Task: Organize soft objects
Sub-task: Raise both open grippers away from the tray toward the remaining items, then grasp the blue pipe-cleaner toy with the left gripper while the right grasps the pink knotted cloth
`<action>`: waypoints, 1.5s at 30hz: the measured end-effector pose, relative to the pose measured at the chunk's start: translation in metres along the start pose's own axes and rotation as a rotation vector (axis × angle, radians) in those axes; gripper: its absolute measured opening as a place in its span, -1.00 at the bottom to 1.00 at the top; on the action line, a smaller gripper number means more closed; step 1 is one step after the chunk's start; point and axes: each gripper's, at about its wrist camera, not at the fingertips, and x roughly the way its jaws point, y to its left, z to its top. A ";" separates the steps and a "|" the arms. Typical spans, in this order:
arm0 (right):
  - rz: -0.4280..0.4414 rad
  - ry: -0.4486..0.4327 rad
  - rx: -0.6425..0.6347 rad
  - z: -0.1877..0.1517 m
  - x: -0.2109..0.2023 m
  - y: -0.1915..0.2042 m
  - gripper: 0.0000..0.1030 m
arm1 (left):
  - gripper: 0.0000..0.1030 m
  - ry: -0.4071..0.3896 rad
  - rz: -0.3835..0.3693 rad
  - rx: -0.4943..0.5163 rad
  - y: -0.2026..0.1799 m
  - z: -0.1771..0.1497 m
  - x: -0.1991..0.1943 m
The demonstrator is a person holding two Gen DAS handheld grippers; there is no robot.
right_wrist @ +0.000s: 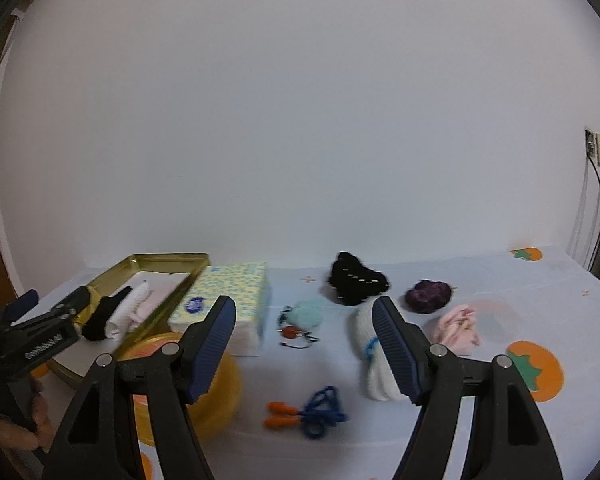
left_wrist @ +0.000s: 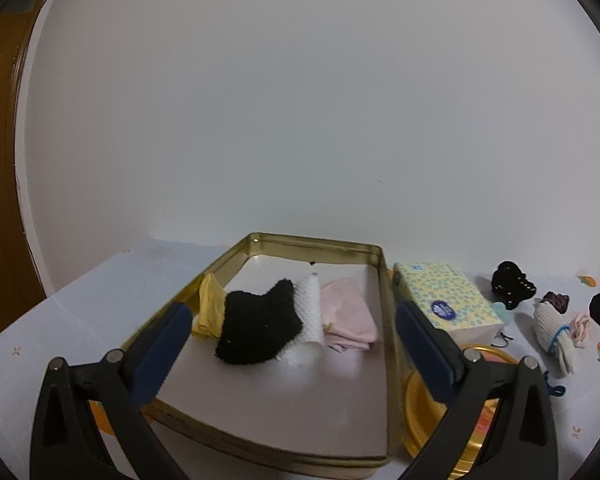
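Nearest the lens, the right gripper point(right_wrist: 304, 312) is seen with its fingers point(right_wrist: 214, 344) spread and grasping nothing. The left gripper point(left_wrist: 294, 332) is likewise released, poised over the gold tin point(left_wrist: 384, 280). Inside the tin, from left to right, a yellow cloth point(left_wrist: 210, 308), a black fluffy sock point(left_wrist: 256, 328), a white knit roll point(left_wrist: 310, 312) and a pink cloth point(left_wrist: 348, 316) are already laid. On the bench point(right_wrist: 500, 420), beyond the tissue box point(right_wrist: 224, 304), the white sock bundle point(right_wrist: 366, 344), black scrunchie point(right_wrist: 354, 280), purple scrunchie point(right_wrist: 428, 296) and pink rag point(right_wrist: 458, 328) remain loose. The bundle is probably next; it should be straddled across its middle, squeezed firmly, and lifted clear of the blue cord point(right_wrist: 324, 412).
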 end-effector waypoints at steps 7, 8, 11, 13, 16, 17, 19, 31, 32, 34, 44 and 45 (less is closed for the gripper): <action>-0.100 -0.001 0.029 0.001 -0.001 -0.054 0.41 | 1.00 0.033 -0.099 0.030 -0.024 -0.005 -0.007; -0.111 0.001 0.037 0.001 -0.001 -0.061 0.41 | 1.00 0.036 -0.107 0.043 -0.029 -0.006 -0.007; -0.144 0.010 0.064 0.002 0.000 -0.082 0.41 | 1.00 0.038 -0.137 0.082 -0.046 -0.008 -0.011; -0.164 0.014 0.082 0.004 0.000 -0.095 0.41 | 1.00 0.042 -0.165 0.098 -0.057 -0.010 -0.015; -0.184 0.022 0.096 0.004 0.001 -0.110 0.41 | 1.00 0.062 -0.211 0.105 -0.073 -0.012 -0.016; -0.182 0.029 0.098 0.005 0.002 -0.113 0.41 | 1.00 0.076 -0.234 0.105 -0.079 -0.013 -0.016; -0.176 0.039 0.090 0.006 0.003 -0.118 0.41 | 1.00 0.099 -0.281 0.113 -0.092 -0.015 -0.018; -0.172 0.061 0.165 0.009 0.004 -0.144 0.41 | 0.76 0.205 -0.451 0.389 -0.195 -0.028 -0.026; -0.171 0.060 0.166 0.010 0.004 -0.145 0.41 | 0.67 0.215 -0.445 0.414 -0.204 -0.030 -0.025; -0.169 0.060 0.164 0.010 0.003 -0.145 0.41 | 0.55 0.236 -0.412 0.470 -0.220 -0.036 -0.022; -0.151 0.054 0.179 0.013 0.000 -0.145 0.40 | 0.20 0.429 -0.352 0.520 -0.242 -0.055 0.011; -0.149 0.057 0.183 0.013 0.001 -0.145 0.40 | -0.06 0.439 -0.364 0.523 -0.243 -0.056 0.012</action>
